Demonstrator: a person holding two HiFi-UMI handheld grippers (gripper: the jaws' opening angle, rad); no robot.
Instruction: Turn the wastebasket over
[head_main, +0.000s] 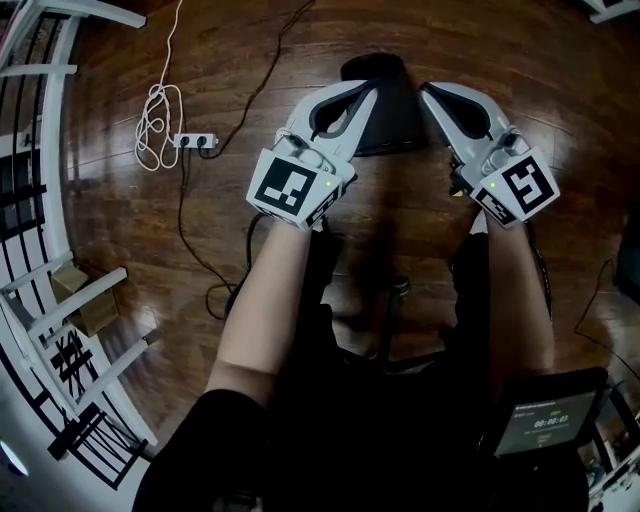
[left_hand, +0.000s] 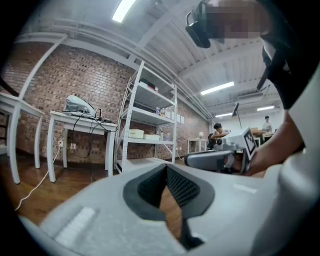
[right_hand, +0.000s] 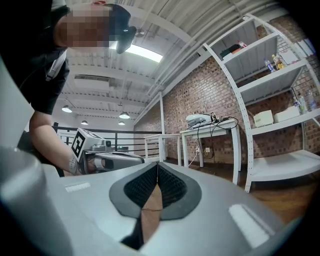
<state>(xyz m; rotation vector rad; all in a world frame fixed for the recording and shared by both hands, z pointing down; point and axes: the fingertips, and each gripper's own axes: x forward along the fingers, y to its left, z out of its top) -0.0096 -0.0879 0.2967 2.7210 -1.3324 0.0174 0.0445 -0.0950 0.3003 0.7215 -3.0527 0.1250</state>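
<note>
Two sets of jaws pressed together on nothing: my left gripper (head_main: 367, 93) and right gripper (head_main: 429, 92) frame the black wastebasket (head_main: 392, 125) on the wood floor (head_main: 480, 40).

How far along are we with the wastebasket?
Nothing looks done: the wastebasket sits on the wooden floor, ungripped. In hand: nothing; left claw and right claw are shut, empty, flanking it in the head view. Left: opening, gripping and turning it over.

The wastebasket (head_main: 390, 120) sits on the floor (head_main: 450, 40) straight ahead of you, between your left gripper (head_main: 358, 100) and right gripper (head_main: 435, 98). Well to its left lies a power strip (head_main: 192, 141), with a coiled cable (head_main: 157, 125) just beyond it.
</note>
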